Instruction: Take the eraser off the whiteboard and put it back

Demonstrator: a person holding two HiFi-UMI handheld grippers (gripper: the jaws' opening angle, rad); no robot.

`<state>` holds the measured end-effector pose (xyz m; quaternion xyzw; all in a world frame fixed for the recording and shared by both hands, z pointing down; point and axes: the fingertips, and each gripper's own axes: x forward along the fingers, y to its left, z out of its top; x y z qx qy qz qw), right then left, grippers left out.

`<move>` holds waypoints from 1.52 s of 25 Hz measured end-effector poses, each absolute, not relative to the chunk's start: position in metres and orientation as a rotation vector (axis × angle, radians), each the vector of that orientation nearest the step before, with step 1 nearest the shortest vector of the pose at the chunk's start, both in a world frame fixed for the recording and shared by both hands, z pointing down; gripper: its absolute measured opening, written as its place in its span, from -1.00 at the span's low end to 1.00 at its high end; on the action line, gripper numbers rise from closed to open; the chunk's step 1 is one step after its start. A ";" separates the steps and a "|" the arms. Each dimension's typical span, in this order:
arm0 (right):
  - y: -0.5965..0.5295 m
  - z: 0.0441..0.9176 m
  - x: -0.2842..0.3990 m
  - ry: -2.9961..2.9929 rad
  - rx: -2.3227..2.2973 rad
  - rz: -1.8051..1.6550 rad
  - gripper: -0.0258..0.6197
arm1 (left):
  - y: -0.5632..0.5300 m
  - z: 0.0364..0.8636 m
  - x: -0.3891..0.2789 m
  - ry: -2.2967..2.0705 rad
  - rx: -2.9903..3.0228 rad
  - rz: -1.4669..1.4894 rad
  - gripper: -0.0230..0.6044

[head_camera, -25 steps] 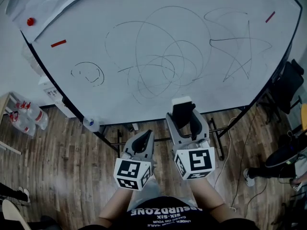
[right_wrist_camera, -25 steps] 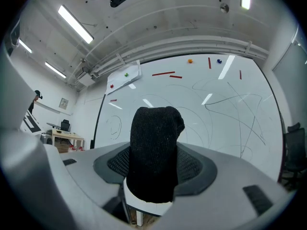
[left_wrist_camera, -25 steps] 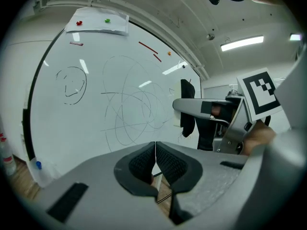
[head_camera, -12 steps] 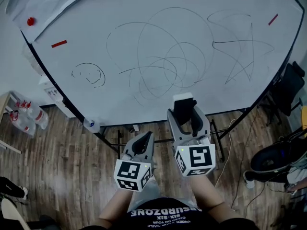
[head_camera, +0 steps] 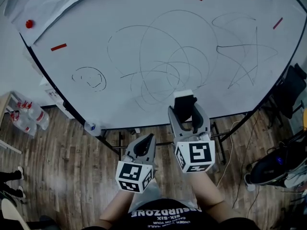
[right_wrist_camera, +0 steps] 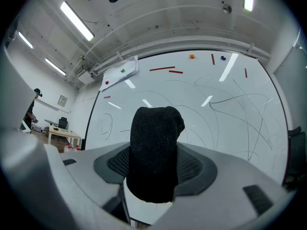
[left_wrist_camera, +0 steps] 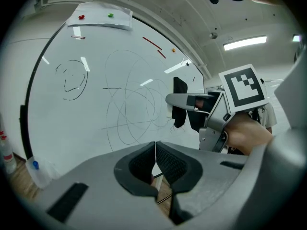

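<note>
Overhead and gripper views, shared whiteboard (head_camera: pixel 120 8)

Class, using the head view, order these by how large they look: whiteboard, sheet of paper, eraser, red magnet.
Largest to smallest:
whiteboard
sheet of paper
eraser (nearer the camera, so it looks bigger)
red magnet

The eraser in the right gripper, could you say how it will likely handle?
The eraser is probably light and stiff: it stands out of the fingers without sagging. Its fuzzy black face looks soft, so likely grippy, not slippery or fragile.
</note>
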<state>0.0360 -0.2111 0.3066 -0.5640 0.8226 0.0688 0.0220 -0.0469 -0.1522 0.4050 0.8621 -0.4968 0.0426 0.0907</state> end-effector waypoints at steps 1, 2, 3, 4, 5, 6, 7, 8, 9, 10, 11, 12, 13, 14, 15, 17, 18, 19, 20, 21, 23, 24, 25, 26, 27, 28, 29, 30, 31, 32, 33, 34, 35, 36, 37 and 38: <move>-0.215 0.307 0.036 2.548 -1.750 0.213 -0.13 | -0.154 0.405 -0.047 -1.477 2.562 0.127 -0.90; -0.218 0.307 0.035 2.548 -1.752 0.213 -0.13 | -0.157 0.406 -0.048 -1.477 2.561 0.128 -0.90; -0.222 0.308 0.035 2.548 -1.754 0.212 -0.13 | -0.159 0.406 -0.049 -1.477 2.559 0.130 -0.90; -0.225 0.308 0.035 2.548 -1.756 0.212 -0.13 | -0.161 0.407 -0.049 -1.477 2.558 0.131 -0.90; -0.229 0.309 0.035 2.548 -1.758 0.212 -0.13 | -0.164 0.408 -0.050 -1.477 2.556 0.133 -0.90; -0.232 0.309 0.034 2.548 -1.760 0.211 -0.13 | -0.166 0.408 -0.050 -1.477 2.555 0.135 -0.90; -0.235 0.310 0.034 2.547 -1.762 0.210 -0.13 | -0.168 0.409 -0.051 -1.475 2.555 0.138 -0.90; -0.239 0.311 0.034 2.546 -1.766 0.208 -0.13 | -0.170 0.409 -0.051 -1.474 2.555 0.141 -0.90; -0.242 0.311 0.034 2.545 -1.769 0.207 -0.13 | -0.173 0.410 -0.052 -1.472 2.554 0.143 -0.90; -0.246 0.312 0.034 2.544 -1.773 0.205 -0.13 | -0.175 0.411 -0.052 -1.471 2.553 0.145 -0.90; -0.250 0.313 0.034 2.543 -1.776 0.204 -0.13 | -0.178 0.411 -0.053 -1.471 2.553 0.146 -0.90; -0.253 0.313 0.034 2.543 -1.779 0.204 -0.13 | -0.181 0.412 -0.054 -1.470 2.552 0.148 -0.90; -0.257 0.314 0.033 2.543 -1.782 0.203 -0.13 | -0.183 0.412 -0.054 -1.468 2.552 0.149 -0.90; -0.260 0.315 0.033 2.543 -1.786 0.202 -0.13 | -0.186 0.413 -0.054 -1.466 2.552 0.151 -0.90; -0.263 0.316 0.033 2.543 -1.789 0.200 -0.13 | -0.188 0.413 -0.055 -1.464 2.553 0.154 -0.90; -0.270 0.318 0.032 2.542 -1.796 0.199 -0.13 | -0.194 0.414 -0.055 -1.459 2.555 0.158 -0.90; -0.273 0.318 0.032 2.542 -1.799 0.199 -0.13 | -0.197 0.415 -0.055 -1.457 2.556 0.159 -0.90; -0.277 0.319 0.032 2.542 -1.802 0.199 -0.13 | -0.199 0.416 -0.055 -1.454 2.557 0.161 -0.90; -0.281 0.320 0.031 2.542 -1.805 0.198 -0.13 | -0.202 0.417 -0.056 -1.451 2.557 0.163 -0.90; -0.284 0.321 0.031 2.543 -1.808 0.196 -0.13 | -0.205 0.418 -0.056 -1.448 2.557 0.166 -0.90; -0.291 0.323 0.030 2.541 -1.815 0.194 -0.13 | -0.210 0.419 -0.056 -1.442 2.557 0.172 -0.90; -0.295 0.323 0.030 2.539 -1.819 0.193 -0.13 | -0.213 0.420 -0.057 -1.439 2.557 0.174 -0.90; -0.298 0.324 0.030 2.537 -1.822 0.192 -0.13 | -0.215 0.421 -0.057 -1.436 2.557 0.176 -0.90; -0.301 0.324 0.030 2.535 -1.826 0.191 -0.13 | -0.218 0.421 -0.057 -1.435 2.557 0.178 -0.90; -0.304 0.324 0.030 2.533 -1.829 0.191 -0.13 | -0.220 0.421 -0.058 -1.434 2.557 0.178 -0.90; -0.307 0.325 0.030 2.531 -1.832 0.192 -0.13 | -0.223 0.422 -0.058 -1.433 2.557 0.179 -0.90; -0.310 0.325 0.030 2.529 -1.835 0.193 -0.13 | -0.225 0.422 -0.059 -1.432 2.557 0.179 -0.90; -0.313 0.326 0.030 2.528 -1.838 0.195 -0.13 | -0.228 0.422 -0.060 -1.431 2.557 0.181 -0.90; -0.315 0.326 0.029 2.529 -1.842 0.197 -0.13 | -0.230 0.423 -0.060 -1.431 2.556 0.184 -0.90; -0.318 0.327 0.029 2.530 -1.846 0.198 -0.13 | -0.233 0.424 -0.061 -1.430 2.555 0.187 -0.90; -0.320 0.328 0.029 2.531 -1.850 0.199 -0.13 | -0.234 0.424 -0.061 -1.428 2.554 0.189 -0.90; -0.322 0.329 0.028 2.531 -1.856 0.200 -0.13 | -0.236 0.425 -0.062 -1.427 2.554 0.191 -0.90; -0.324 0.329 0.028 2.531 -1.862 0.204 -0.13 | -0.238 0.425 -0.062 -1.425 2.554 0.192 -0.90; -0.326 0.329 0.028 2.530 -1.867 0.207 -0.13 | -0.239 0.425 -0.062 -1.424 2.554 0.193 -0.90; -0.328 0.329 0.028 2.529 -1.873 0.210 -0.13 | -0.241 0.425 -0.062 -1.423 2.555 0.192 -0.90; -0.329 0.329 0.028 2.527 -1.879 0.214 -0.13 | -0.242 0.425 -0.062 -1.422 2.556 0.191 -0.90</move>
